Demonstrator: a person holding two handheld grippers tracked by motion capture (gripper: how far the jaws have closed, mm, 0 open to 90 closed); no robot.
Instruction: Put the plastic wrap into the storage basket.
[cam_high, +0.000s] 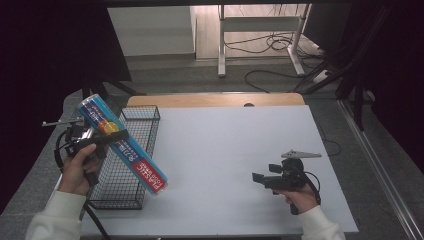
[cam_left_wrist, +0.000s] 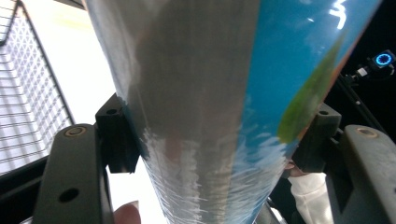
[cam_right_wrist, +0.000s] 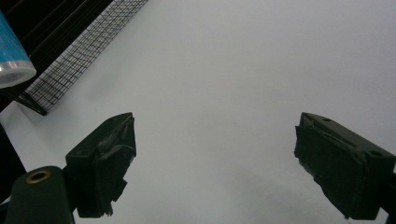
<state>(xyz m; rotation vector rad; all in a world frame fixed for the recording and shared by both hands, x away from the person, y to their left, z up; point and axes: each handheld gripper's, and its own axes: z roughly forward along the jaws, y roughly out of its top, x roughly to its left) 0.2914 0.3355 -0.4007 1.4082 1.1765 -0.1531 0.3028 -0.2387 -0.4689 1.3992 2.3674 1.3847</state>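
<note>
The left tool (cam_high: 102, 138) grips the blue plastic-wrap roll (cam_high: 122, 144) tilted above the wire basket (cam_high: 131, 165), so lower it slowly inside, while the right tool (cam_high: 261, 178) waits wide open, holding nothing.

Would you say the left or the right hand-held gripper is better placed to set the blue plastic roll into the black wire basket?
Left: the left hand-held gripper already clamps the roll above the basket.

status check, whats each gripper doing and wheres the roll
Left gripper shut on blue plastic-wrap roll, held tilted above the wire basket. Right gripper open, empty, over the white table. Nothing in the way.
</note>
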